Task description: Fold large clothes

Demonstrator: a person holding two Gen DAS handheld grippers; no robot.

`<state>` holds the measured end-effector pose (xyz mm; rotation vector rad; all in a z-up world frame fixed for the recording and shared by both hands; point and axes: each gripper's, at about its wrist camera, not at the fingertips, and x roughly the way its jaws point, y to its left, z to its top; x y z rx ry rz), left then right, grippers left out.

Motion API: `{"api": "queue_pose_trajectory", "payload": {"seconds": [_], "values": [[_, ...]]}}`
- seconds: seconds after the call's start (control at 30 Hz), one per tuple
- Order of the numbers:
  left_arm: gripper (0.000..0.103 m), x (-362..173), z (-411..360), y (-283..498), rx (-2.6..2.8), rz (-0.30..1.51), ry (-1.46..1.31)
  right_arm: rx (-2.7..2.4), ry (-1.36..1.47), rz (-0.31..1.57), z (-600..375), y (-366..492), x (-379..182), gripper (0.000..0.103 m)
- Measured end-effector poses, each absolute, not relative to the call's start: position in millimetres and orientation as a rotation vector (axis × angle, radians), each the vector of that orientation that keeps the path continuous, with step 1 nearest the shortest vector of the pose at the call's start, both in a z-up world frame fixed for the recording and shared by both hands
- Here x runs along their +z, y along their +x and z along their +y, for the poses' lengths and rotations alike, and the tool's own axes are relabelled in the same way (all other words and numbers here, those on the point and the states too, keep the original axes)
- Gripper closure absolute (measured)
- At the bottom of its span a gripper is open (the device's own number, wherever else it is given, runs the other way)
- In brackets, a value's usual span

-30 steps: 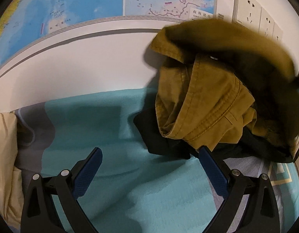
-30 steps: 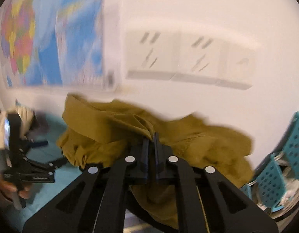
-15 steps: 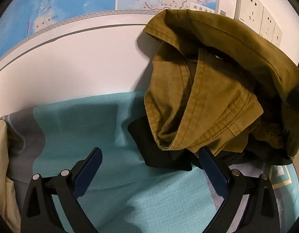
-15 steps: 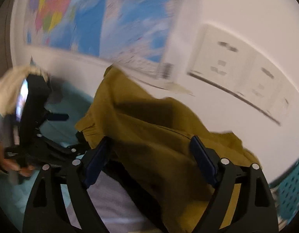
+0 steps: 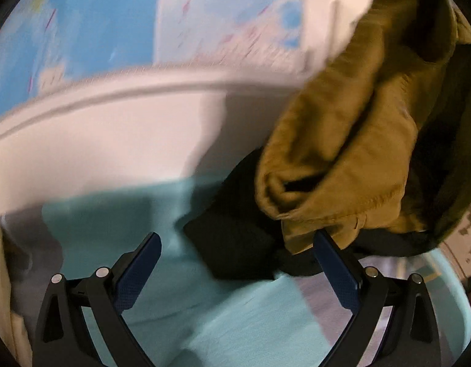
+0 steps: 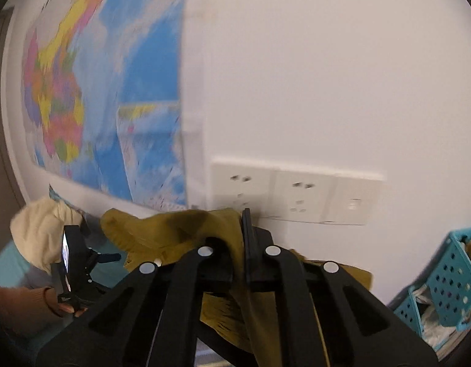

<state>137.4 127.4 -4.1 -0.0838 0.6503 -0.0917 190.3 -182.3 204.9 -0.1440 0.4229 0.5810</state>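
A mustard-olive garment (image 5: 342, 153) hangs bunched at the right of the left wrist view, over a black garment (image 5: 235, 244) that lies on the teal sheet (image 5: 205, 321). My left gripper (image 5: 237, 238) is open just in front of the black garment, and the mustard hem brushes its right finger. In the right wrist view my right gripper (image 6: 244, 218) has its jaws closing together, with a fold of the mustard garment (image 6: 174, 229) pinched between them and lifted up by the wall. A hand (image 6: 61, 302) holds the left gripper (image 6: 73, 260) at the lower left.
A wall map (image 6: 113, 91) and a row of white sockets (image 6: 296, 195) lie close behind the garment. A cream cloth (image 6: 36, 229) is heaped at the left on the bed. A blue perforated basket (image 6: 449, 269) stands at the right.
My right gripper opened, then shut again on the mustard garment and rose, lifting it up the wall. In the left wrist view the garment shifted right and higher. The left gripper stayed open.
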Motion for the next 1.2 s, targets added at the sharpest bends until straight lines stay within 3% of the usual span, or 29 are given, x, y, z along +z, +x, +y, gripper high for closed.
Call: {"api": "queue_pose_trajectory", "payload": {"seconds": [0.27, 0.33, 0.37, 0.4, 0.43, 0.6, 0.83, 0.87, 0.9, 0.93, 0.97, 1.2], "values": [[0.007, 7, 70, 122, -0.307, 0.56, 0.076, 0.586, -0.056, 0.414, -231, 177, 223, 0.1], [0.026, 7, 57, 129, -0.355, 0.556, 0.095, 0.578, -0.043, 0.408, -242, 175, 231, 0.1], [0.052, 8, 50, 131, -0.394, 0.556, 0.096, 0.578, -0.033, 0.406, -250, 174, 236, 0.1], [0.093, 10, 41, 137, -0.426, 0.572, 0.098, 0.581, -0.023, 0.404, -253, 172, 239, 0.1], [0.099, 14, 36, 142, -0.439, 0.589, 0.095, 0.573, -0.016, 0.395, -259, 168, 245, 0.1], [0.1, 85, 40, 143, -0.454, 0.457, -0.03, 0.523, -0.021, 0.283, -285, 131, 308, 0.1], [0.099, 215, 78, 85, -0.487, 0.21, -0.081, 0.494, -0.001, 0.093, -320, 57, 405, 0.1], [0.088, 221, 82, 73, -0.511, 0.195, -0.067, 0.488, -0.004, 0.083, -323, 49, 411, 0.1], [0.062, 223, 83, 58, -0.558, 0.185, -0.05, 0.487, -0.001, 0.08, -326, 41, 416, 0.1], [0.045, 219, 85, 46, -0.583, 0.181, -0.054, 0.489, -0.01, 0.082, -326, 32, 420, 0.1], [0.02, 215, 87, 39, -0.606, 0.183, -0.062, 0.486, -0.018, 0.079, -326, 26, 420, 0.1], [0.01, 126, 24, 41, -0.742, 0.291, -0.022, 0.538, -0.015, 0.107, -329, -14, 406, 0.1]]}}
